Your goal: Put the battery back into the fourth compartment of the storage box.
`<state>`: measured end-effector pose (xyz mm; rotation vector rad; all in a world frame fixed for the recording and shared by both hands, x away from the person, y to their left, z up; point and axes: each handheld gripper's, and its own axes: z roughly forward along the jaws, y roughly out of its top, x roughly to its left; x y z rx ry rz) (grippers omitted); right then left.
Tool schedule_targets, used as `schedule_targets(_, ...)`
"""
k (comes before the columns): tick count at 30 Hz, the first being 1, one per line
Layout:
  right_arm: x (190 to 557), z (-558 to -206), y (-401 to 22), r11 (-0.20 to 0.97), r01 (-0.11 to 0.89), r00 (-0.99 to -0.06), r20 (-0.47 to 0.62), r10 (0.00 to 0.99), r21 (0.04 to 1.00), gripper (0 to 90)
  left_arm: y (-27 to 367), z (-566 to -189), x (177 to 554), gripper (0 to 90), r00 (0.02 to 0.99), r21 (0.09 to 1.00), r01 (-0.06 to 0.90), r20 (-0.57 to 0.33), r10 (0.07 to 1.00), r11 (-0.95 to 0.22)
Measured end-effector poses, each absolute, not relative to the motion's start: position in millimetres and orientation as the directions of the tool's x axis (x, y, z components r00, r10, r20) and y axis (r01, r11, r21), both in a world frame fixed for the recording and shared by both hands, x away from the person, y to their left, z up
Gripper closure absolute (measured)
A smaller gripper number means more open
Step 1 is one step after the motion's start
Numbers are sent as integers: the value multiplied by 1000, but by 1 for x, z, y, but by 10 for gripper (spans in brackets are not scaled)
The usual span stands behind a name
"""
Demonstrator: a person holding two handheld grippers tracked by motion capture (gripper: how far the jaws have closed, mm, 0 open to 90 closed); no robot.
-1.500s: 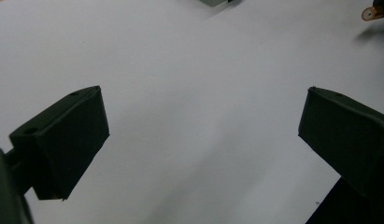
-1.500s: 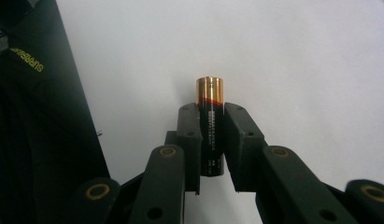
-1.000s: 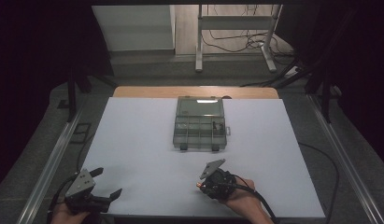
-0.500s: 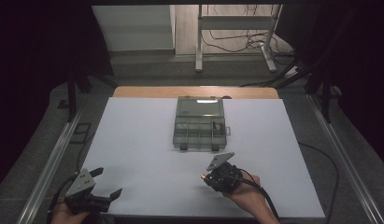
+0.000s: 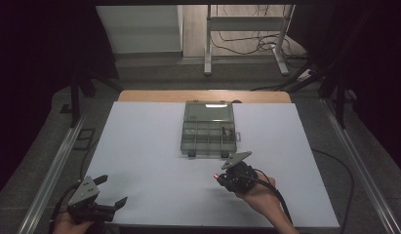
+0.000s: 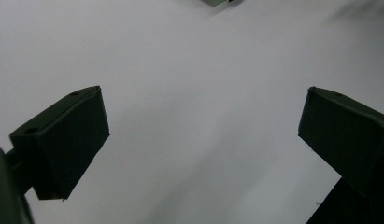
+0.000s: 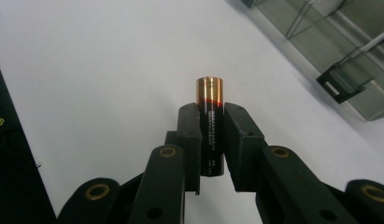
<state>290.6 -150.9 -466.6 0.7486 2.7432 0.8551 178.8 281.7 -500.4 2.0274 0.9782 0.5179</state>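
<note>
My right gripper (image 7: 211,112) is shut on a black battery (image 7: 210,116) with a copper-coloured end that sticks out past the jaws. In the high view this right gripper (image 5: 222,178) hovers just in front of a clear plastic compartment box (image 5: 208,132), lid closed, at the middle of the white table (image 5: 139,146). The box's near edge with a black latch (image 7: 341,84) lies to the upper right in the right gripper view. My left gripper (image 5: 108,189) rests at the table's front left corner, jaws wide apart with nothing between them; its fingers (image 6: 63,140) frame bare white surface.
A wooden strip (image 5: 203,96) borders the table's far edge. Metal rails (image 5: 51,170) run along both sides. Beyond the table stand a white frame (image 5: 244,29) and cables on the floor.
My right gripper has moved forward and a little up with the battery, toward the box's near edge. The left gripper has stayed put.
</note>
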Motion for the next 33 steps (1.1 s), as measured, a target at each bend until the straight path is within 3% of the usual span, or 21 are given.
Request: schedule_targets(33,342,-452,-157,623,475,-807,24,591,621,764,282,-500,179,25,615,806,457,19,788,-376)
